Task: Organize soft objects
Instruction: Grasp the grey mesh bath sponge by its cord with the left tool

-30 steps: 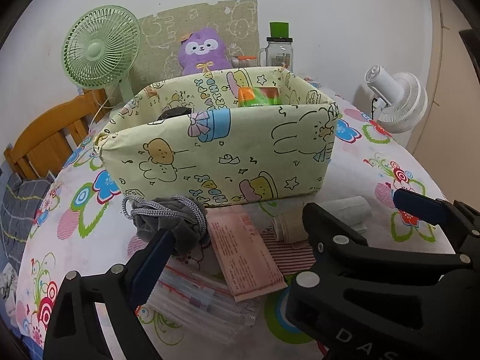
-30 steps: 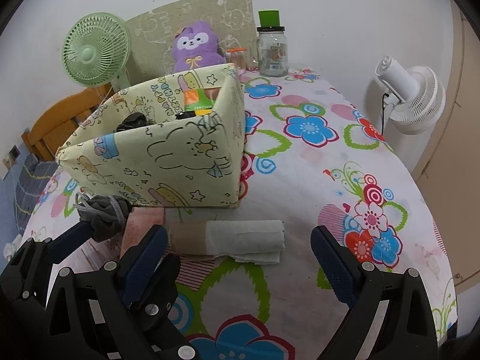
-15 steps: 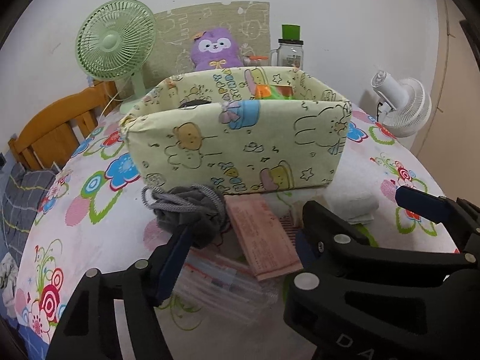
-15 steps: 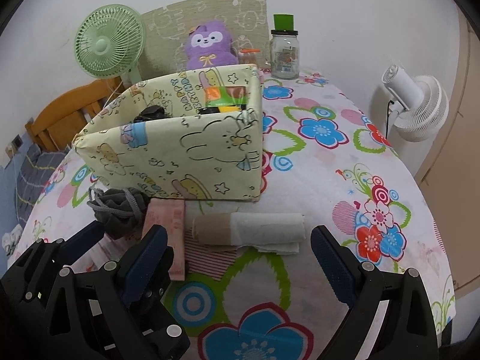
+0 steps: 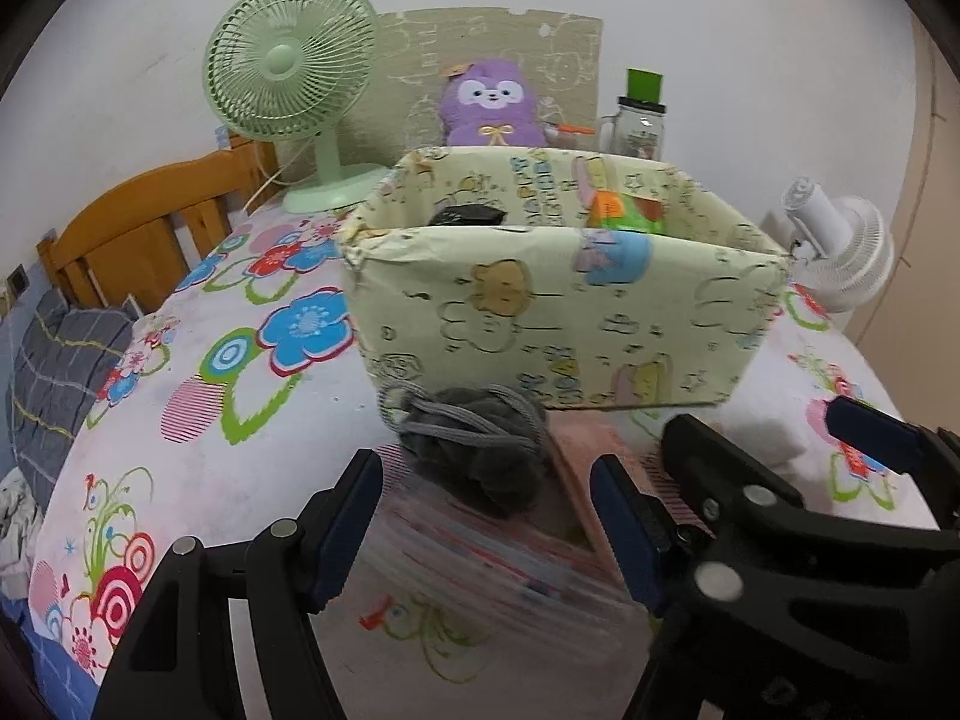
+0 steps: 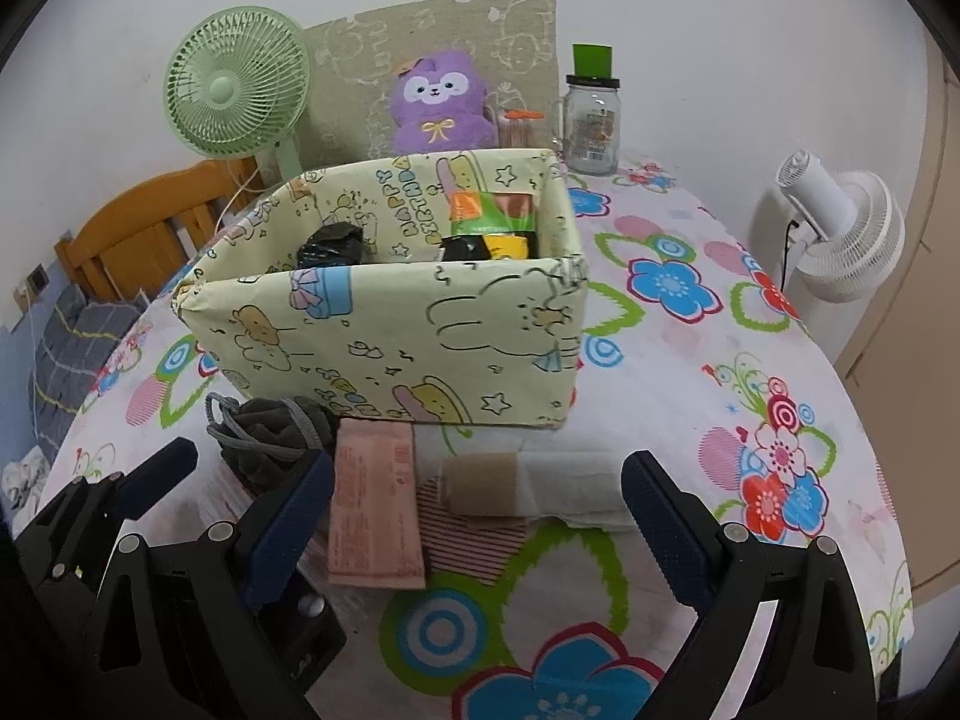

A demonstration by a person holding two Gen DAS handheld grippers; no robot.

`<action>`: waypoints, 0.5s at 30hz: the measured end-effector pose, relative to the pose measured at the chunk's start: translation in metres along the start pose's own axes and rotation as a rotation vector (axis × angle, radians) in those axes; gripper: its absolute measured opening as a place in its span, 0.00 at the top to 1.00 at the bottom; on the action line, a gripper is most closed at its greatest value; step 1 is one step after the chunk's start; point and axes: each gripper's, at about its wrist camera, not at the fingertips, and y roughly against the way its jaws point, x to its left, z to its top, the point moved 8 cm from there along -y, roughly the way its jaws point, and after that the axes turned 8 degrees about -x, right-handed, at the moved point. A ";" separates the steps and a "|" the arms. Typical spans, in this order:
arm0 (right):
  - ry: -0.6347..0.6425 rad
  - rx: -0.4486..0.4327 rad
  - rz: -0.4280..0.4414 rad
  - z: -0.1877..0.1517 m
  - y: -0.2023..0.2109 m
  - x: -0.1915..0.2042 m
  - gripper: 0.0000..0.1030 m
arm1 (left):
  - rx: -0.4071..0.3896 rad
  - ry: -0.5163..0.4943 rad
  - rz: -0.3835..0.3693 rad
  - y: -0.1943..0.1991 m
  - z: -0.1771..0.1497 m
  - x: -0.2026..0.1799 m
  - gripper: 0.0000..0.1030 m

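On the worktop [image 6: 672, 396], covered by a white cloth printed with bright flowers, stands a pale yellow box wrapped in cartoon-print paper [image 6: 420, 336], with a black crumpled bag and green and yellow packets inside it. Just in front of the box lies a grey drawstring fabric pouch [image 5: 480, 450], resting partly on a stack of clear plastic packets [image 5: 480, 540]. Beside it is a flat pink paper packet [image 6: 372, 510], and next to that a roll of beige and white cloth [image 6: 528, 486]. The left hand-held gripper [image 5: 486, 534] stands with its jaws parted on either side of the grey pouch, the pads not touching it. The right hand-held gripper [image 6: 474, 516] is spread wide above the pink packet and the cloth roll, holding nothing. Behind the box are a green table fan [image 5: 288, 72], a purple plush toy [image 6: 441, 102] and a glass jar with a green lid [image 6: 591, 120].
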 end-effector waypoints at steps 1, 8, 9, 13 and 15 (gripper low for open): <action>0.003 0.004 -0.001 0.000 -0.002 0.002 0.05 | -0.004 -0.001 0.007 -0.002 0.000 0.002 0.28; 0.010 0.027 -0.007 -0.001 -0.014 0.007 0.05 | 0.030 0.018 -0.017 -0.018 -0.002 0.010 0.29; 0.010 0.028 -0.007 -0.001 -0.015 0.007 0.05 | 0.034 0.019 -0.020 -0.019 -0.002 0.010 0.30; 0.006 0.031 -0.012 0.001 -0.020 0.006 0.05 | 0.048 0.031 -0.032 -0.024 -0.001 0.010 0.30; 0.000 0.039 -0.017 0.001 -0.024 0.005 0.05 | 0.056 0.029 -0.037 -0.028 -0.002 0.009 0.30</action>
